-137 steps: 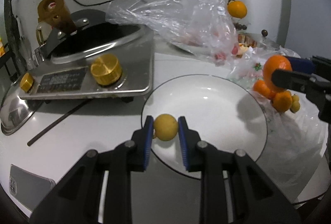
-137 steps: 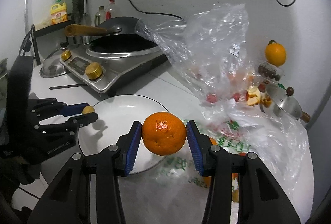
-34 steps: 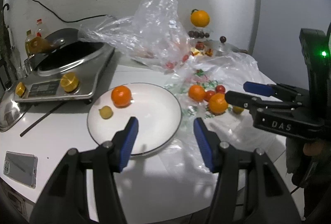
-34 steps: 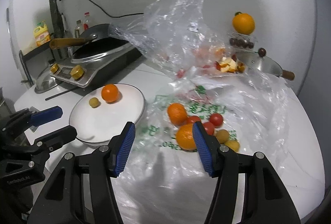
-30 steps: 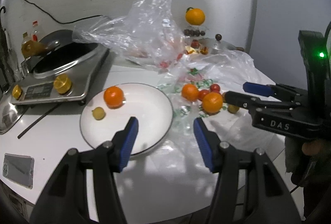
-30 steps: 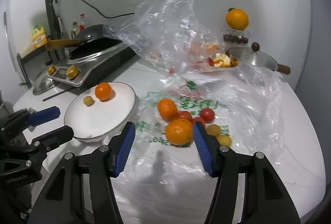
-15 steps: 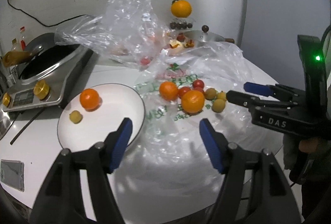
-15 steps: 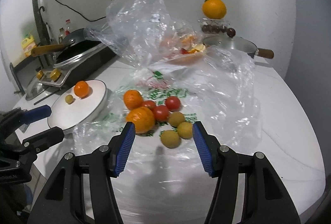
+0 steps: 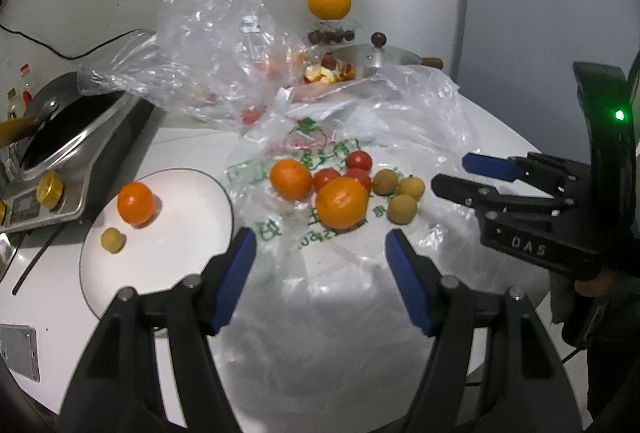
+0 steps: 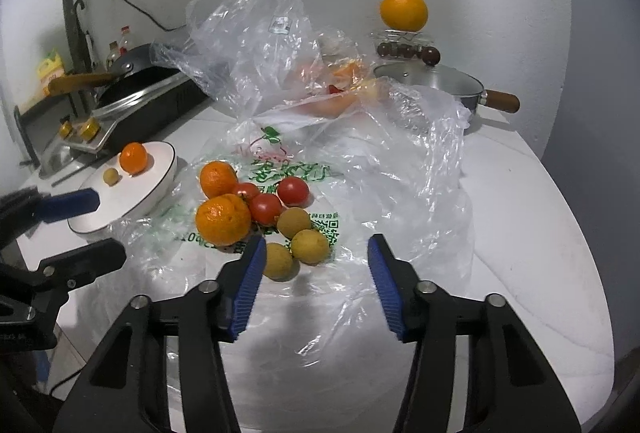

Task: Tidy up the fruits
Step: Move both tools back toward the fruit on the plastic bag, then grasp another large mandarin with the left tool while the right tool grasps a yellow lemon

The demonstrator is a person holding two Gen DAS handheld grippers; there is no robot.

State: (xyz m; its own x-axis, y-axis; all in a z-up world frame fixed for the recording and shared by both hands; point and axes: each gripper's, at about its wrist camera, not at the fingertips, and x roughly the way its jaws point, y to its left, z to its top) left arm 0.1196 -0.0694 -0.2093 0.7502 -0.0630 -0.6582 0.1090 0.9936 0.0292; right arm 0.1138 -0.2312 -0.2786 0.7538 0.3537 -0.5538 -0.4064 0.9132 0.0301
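A white plate [image 9: 180, 217] at the left holds one orange [image 9: 135, 203] and a small yellow fruit [image 9: 112, 239]. On a flat printed plastic bag [image 10: 400, 193] lie two oranges [image 10: 223, 219], three tomatoes [image 10: 293, 191] and three small yellow fruits [image 10: 310, 246]. My left gripper [image 9: 318, 253] hovers open just short of the nearer orange [image 9: 341, 202], with nothing between its pads. My right gripper [image 10: 316, 253] is closing just behind the yellow fruits, and its pads press on nothing. Each gripper also shows in the other's view: right gripper [image 9: 452, 177], left gripper [image 10: 104, 227].
An induction cooker [image 9: 60, 169] with a dark pan stands at the far left. A crumpled clear bag [image 10: 248, 33] rises behind the fruit. A lidded pot [image 10: 432, 85] and an orange on a small box [image 10: 403, 10] stand by the wall. A phone [image 9: 16, 351] lies near the table's front edge.
Both grippers have swung right, away from the plate and closer to the fruit pile. The left jaws have spread wider and the right jaws have narrowed a little.
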